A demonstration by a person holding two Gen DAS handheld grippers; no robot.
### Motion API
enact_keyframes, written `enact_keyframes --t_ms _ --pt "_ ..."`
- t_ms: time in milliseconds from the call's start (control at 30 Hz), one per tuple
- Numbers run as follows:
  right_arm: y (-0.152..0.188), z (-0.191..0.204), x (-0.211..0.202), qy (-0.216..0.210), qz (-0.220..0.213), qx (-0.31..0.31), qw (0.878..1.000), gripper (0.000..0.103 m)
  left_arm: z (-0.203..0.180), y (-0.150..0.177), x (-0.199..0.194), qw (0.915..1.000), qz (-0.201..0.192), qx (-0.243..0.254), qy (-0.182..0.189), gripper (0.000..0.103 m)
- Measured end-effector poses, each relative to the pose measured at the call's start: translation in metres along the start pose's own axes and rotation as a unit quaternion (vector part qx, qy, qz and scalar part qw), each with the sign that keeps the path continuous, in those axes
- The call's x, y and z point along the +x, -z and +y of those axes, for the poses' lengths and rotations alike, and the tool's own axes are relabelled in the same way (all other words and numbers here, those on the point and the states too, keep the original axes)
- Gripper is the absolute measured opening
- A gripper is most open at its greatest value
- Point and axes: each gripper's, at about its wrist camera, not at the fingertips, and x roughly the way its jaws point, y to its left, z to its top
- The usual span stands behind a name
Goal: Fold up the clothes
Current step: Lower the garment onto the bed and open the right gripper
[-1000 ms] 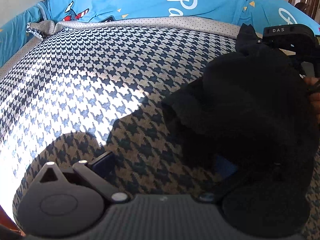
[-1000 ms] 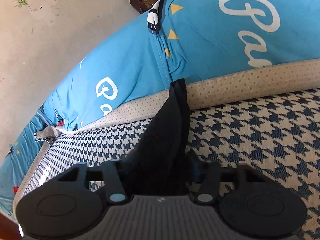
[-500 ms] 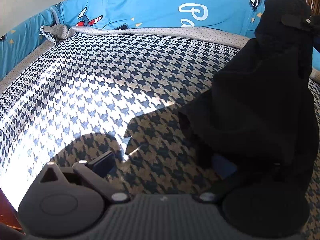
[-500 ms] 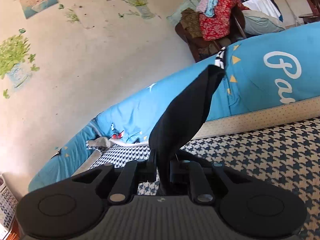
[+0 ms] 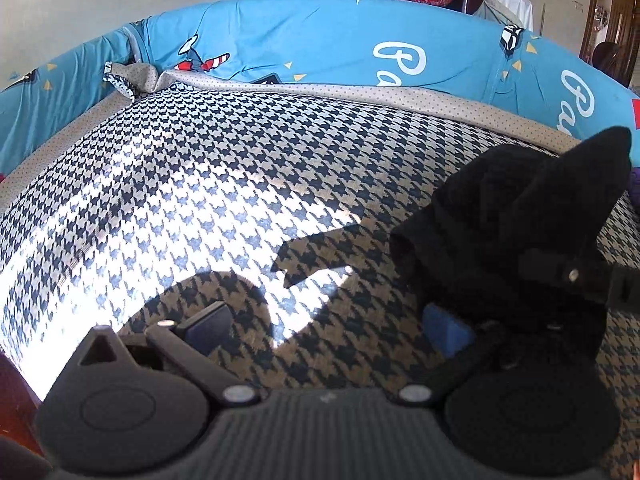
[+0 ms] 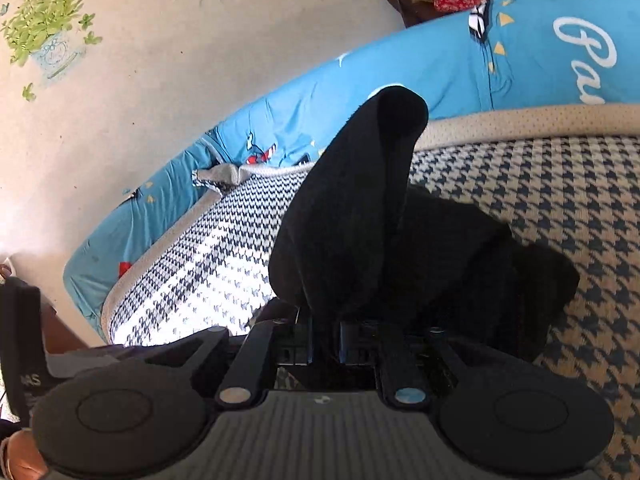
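Where sunlight falls, houndstooth cover (image 5: 224, 184) meets blue bedsheet (image 5: 304, 36).

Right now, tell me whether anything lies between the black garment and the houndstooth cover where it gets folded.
Nothing visible does. The right gripper is shut on the black garment, lifting one end, and the houndstooth cover beside it lies bare. The left gripper is open, holding nothing.
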Motion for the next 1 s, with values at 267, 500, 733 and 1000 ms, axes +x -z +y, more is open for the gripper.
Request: enact_keyframes --t_ms 267,500,733,1000 --pt "0.019 0.008 0.003 0.021 0.004 -0.037 0.999 0.013 -0.005 -0.010 -0.010 0.9991 -0.036 -0.009 0.019 0.103" --pt "0.023 0.018 -0.009 0.034 0.005 -0.050 0.998 0.021 -0.029 -0.022 -0.001 0.9976 -0.050 0.008 0.048 0.103" --pt "0.030 0.020 -0.050 0.075 -0.018 -0.037 0.996 0.044 -0.045 -0.022 0.010 0.9976 -0.038 0.004 0.058 0.103" --pt "0.036 -0.011 -0.074 0.175 -0.043 0.051 0.982 0.045 -0.057 -0.016 0.003 0.9972 -0.042 0.016 0.059 0.103"
